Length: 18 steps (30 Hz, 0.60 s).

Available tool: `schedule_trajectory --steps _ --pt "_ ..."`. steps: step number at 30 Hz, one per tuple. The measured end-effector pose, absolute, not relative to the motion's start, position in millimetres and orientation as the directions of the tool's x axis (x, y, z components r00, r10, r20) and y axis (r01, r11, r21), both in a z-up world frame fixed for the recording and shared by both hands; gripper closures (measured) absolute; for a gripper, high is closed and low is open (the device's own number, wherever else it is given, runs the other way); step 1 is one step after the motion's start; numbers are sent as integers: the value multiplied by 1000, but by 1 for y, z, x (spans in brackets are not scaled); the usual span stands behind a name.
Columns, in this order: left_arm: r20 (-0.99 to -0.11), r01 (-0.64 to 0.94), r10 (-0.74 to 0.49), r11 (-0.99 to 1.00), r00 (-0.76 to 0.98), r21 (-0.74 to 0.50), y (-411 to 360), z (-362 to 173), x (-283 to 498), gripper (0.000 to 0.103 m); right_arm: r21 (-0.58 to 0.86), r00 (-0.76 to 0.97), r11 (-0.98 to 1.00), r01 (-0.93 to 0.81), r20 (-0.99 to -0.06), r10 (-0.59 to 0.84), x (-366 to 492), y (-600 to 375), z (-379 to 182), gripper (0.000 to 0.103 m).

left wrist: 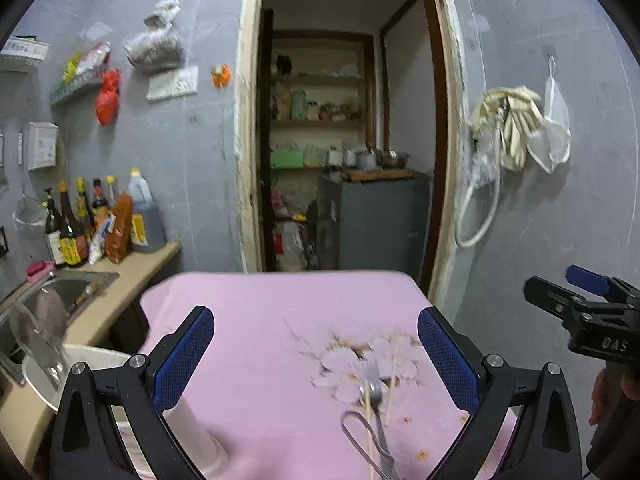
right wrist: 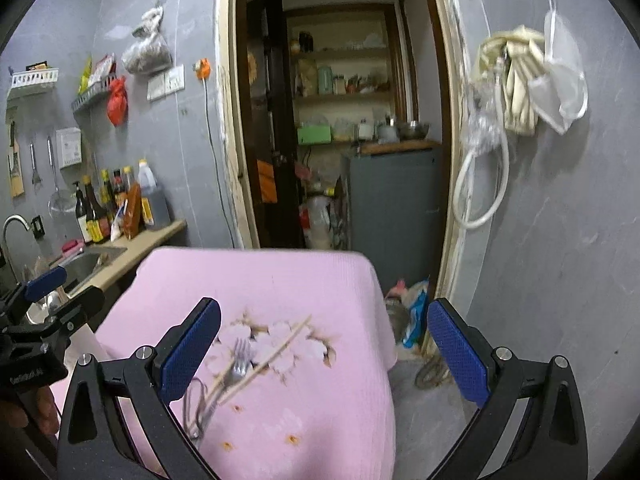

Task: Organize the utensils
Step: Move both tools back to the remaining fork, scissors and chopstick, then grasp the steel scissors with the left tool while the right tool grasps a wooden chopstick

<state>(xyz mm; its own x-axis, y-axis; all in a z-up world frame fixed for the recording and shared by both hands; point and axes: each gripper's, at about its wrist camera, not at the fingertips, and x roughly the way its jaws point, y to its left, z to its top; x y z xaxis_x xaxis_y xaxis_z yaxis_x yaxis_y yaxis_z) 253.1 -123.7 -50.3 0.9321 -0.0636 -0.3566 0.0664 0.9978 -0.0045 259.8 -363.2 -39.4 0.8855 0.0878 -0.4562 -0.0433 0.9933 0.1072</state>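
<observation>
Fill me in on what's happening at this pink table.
A person holds a two-finger gripper in each hand above a table covered with a pink cloth. Both the left gripper and the right gripper are open and hold nothing. A fork, a pair of chopsticks and a wire utensil lie together on the cloth, untouched. A white container stands near the left gripper.

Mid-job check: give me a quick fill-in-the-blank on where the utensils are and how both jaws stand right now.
1. The fork lies on a ____ cloth printed with flowers.
2. The chopsticks lie ____ the fork, not apart from it.
3. The jaws of the left gripper and right gripper are both ____ and hold nothing.
4. The wire utensil sits on the cloth; neither gripper ____ it.

Missing words: pink; across; open; touches
</observation>
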Motion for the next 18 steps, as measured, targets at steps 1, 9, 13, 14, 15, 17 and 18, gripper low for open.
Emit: schedule_trajectory --steps 1,9,13,14,15,17,18 --pt "-371 72 -67 997 926 -2 -126 -54 255 1 112 878 993 -46 -469 94 263 -365 -45 1" --pt "-524 118 -109 993 844 -17 -142 -94 270 6 173 776 980 -95 -604 182 294 -371 -97 19" --pt "-603 129 -125 991 788 -36 -143 -113 282 23 209 720 972 -107 -658 220 306 -368 -121 34" --pt "-626 129 -130 991 769 -48 -142 -119 286 27 221 704 969 -112 -671 234 310 -367 -127 39" --pt "-643 126 -134 990 754 -59 -142 -124 289 29 233 688 966 -116 -682 247 314 -365 -134 41" --pt "-679 113 -144 990 720 -90 -138 -135 296 37 241 666 963 -119 -700 257 320 -360 -143 43" --pt "-697 104 -148 989 702 -106 -136 -140 300 39 246 651 961 -123 -711 266 325 -356 -148 45"
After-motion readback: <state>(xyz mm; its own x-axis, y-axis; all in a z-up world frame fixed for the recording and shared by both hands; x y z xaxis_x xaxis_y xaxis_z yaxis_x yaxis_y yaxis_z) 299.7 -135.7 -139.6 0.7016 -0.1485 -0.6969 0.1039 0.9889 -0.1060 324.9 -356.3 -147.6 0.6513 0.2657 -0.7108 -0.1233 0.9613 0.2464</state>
